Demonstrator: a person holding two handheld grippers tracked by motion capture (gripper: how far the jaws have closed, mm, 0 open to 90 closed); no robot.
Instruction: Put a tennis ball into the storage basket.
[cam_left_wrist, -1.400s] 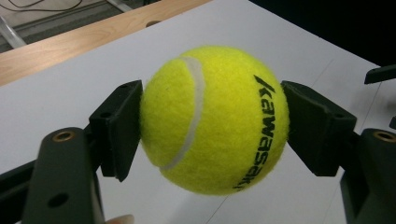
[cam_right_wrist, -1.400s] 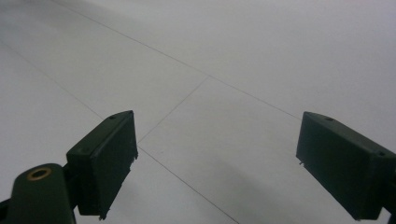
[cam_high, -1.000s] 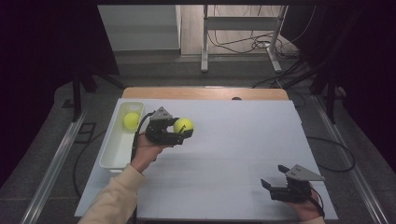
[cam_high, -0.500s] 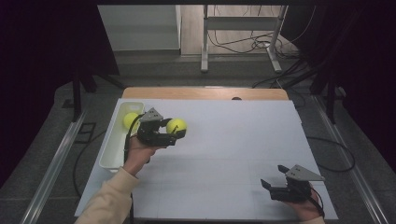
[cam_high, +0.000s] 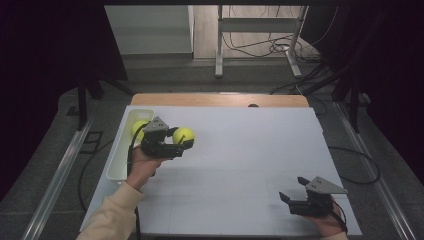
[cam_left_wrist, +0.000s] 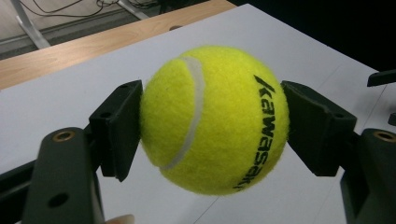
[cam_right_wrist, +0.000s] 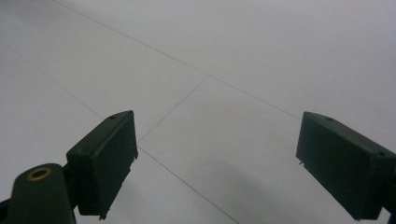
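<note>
My left gripper (cam_high: 183, 140) is shut on a yellow tennis ball (cam_high: 183, 135) and holds it above the white table, just right of the white bin (cam_high: 116, 159). In the left gripper view the ball (cam_left_wrist: 214, 119), printed with black letters, is squeezed between both black pads (cam_left_wrist: 122, 122). A second yellow tennis ball (cam_high: 138, 127) lies in the bin's far end, partly hidden behind the gripper. At the near right of the table my right gripper (cam_high: 293, 191) stands open, and in the right gripper view (cam_right_wrist: 212, 165) only bare white table lies between its jaws.
The white bin runs along the table's left edge. A wooden strip (cam_high: 220, 99) borders the far edge of the white table top (cam_high: 250, 155). Beyond it stand a metal frame (cam_high: 257, 30) and cables on the floor.
My left hand has carried the ball leftward, closer to the bin. The right gripper has stayed put.
</note>
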